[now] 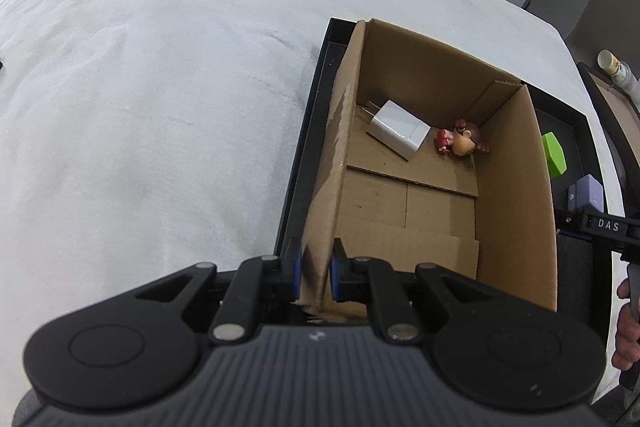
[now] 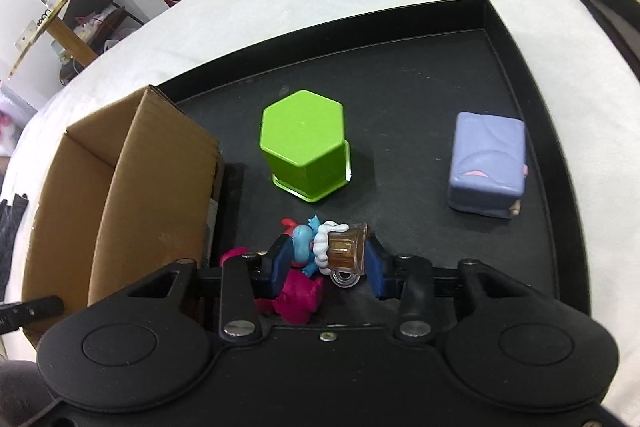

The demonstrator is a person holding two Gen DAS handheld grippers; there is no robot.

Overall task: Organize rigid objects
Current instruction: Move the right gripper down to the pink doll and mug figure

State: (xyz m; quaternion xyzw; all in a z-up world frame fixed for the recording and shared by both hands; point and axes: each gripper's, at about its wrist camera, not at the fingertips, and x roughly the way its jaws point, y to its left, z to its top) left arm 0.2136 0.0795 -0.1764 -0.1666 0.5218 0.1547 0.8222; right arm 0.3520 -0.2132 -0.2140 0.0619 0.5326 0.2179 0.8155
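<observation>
An open cardboard box [image 1: 516, 187] stands in a black tray [image 1: 298, 163] on a white cloth. Inside lie a white charger [image 1: 398, 133] and a small brown-haired figurine [image 1: 464, 141]. My left gripper [image 1: 316, 273] is shut on the box's near left wall. In the right wrist view my right gripper [image 2: 328, 259] is shut on a toy figure [image 2: 320, 251] with a blue body, pink legs and a clear mug, held just above the tray [image 2: 400, 83]. A green hexagonal cup [image 2: 304, 145] and a purple block [image 2: 486, 163] stand on the tray beyond it. The box [image 2: 132, 195] is to its left.
The white cloth [image 1: 140, 107] covers the table around the tray. The green cup [image 1: 554, 153] and purple block [image 1: 586, 193] also show past the box's right wall in the left wrist view. A bottle [image 1: 616, 69] lies at the far right. Shelves and shoes stand beyond the table.
</observation>
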